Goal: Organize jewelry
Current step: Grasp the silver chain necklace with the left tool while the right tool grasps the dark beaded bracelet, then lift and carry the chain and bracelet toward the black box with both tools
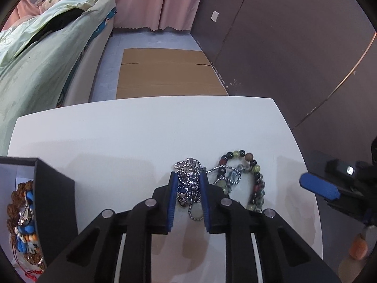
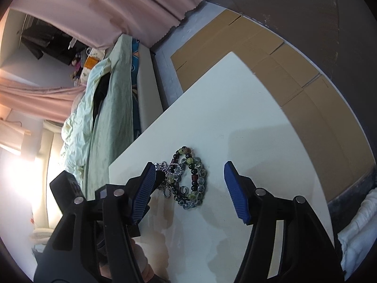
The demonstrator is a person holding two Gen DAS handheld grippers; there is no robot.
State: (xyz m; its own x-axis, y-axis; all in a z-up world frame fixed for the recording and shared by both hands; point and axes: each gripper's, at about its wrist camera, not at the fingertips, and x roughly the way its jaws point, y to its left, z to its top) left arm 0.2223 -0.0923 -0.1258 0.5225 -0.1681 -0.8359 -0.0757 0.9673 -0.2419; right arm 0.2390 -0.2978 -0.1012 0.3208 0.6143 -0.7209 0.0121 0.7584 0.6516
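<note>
Through my left wrist camera, my left gripper (image 1: 188, 184) has its ribbed blue pads pressed in on a bunched silver chain necklace (image 1: 189, 179), a heap of fine metal links with a blue-stoned pendant, still resting on the glossy white table (image 1: 117, 136). Just right of the chain, and tangled with a stray loop of it, lies the beaded bracelet (image 1: 252, 179): round polished beads in green, black and dull red. Well left of the chain stands the black jewelry box (image 1: 54, 200), matte and square-edged, already holding knobbly brown seed beads and blue and orange pieces. I judge the sorting well under way, with the chain and bracelet left to go.

Through my right wrist camera, my right gripper (image 2: 190, 184) hangs with jaws wide apart, holding nothing, above the bracelet (image 2: 195, 181), whose glassy beads coil in doubled loops. The chain (image 2: 166, 179) sits just left of it, partly hidden behind my finger.
</note>
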